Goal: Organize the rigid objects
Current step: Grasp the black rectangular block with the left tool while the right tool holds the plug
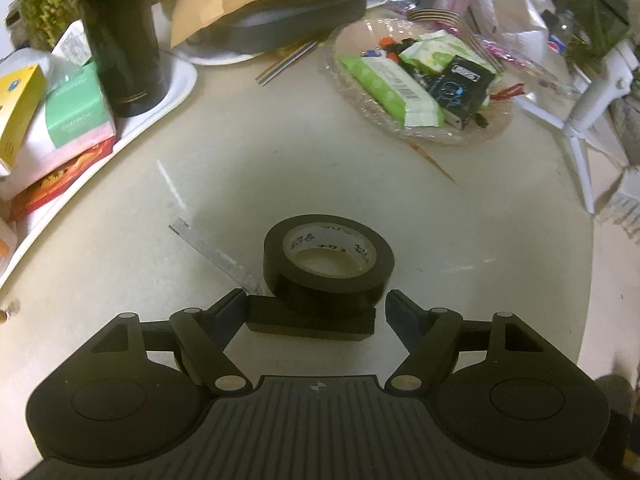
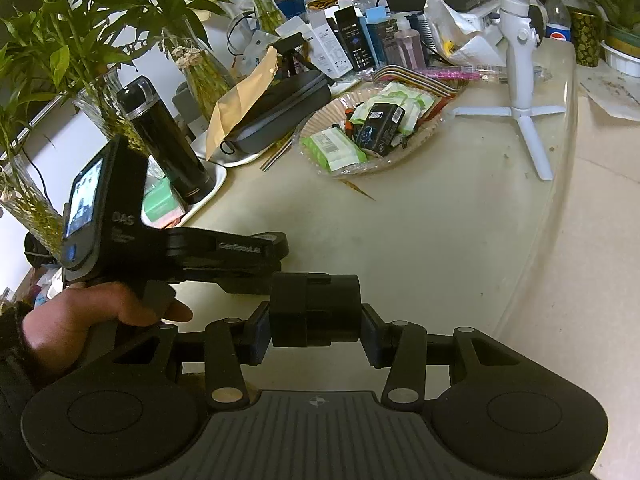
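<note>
A roll of black tape [image 1: 328,264] lies flat, partly on top of a flat black block [image 1: 312,322] on the cream table [image 1: 360,200]. My left gripper [image 1: 316,314] stands open around the block; the right pad is a little clear of the block's end and the left pad is at its other end. In the right wrist view, my right gripper [image 2: 316,328] is shut on a chunky black boxy object [image 2: 314,312]. The left gripper [image 2: 276,264], held by a hand [image 2: 80,320], reaches in from the left just behind it. The tape is hidden there.
A clear strip [image 1: 212,248] lies left of the tape. A clear dish [image 1: 472,136] of wipe packets is beyond, with a white tripod [image 1: 580,128] at the right. A black bottle [image 1: 124,40] and boxes [image 1: 72,120] fill a white tray [image 1: 180,80] on the left. A grey case [image 1: 300,12] is behind.
</note>
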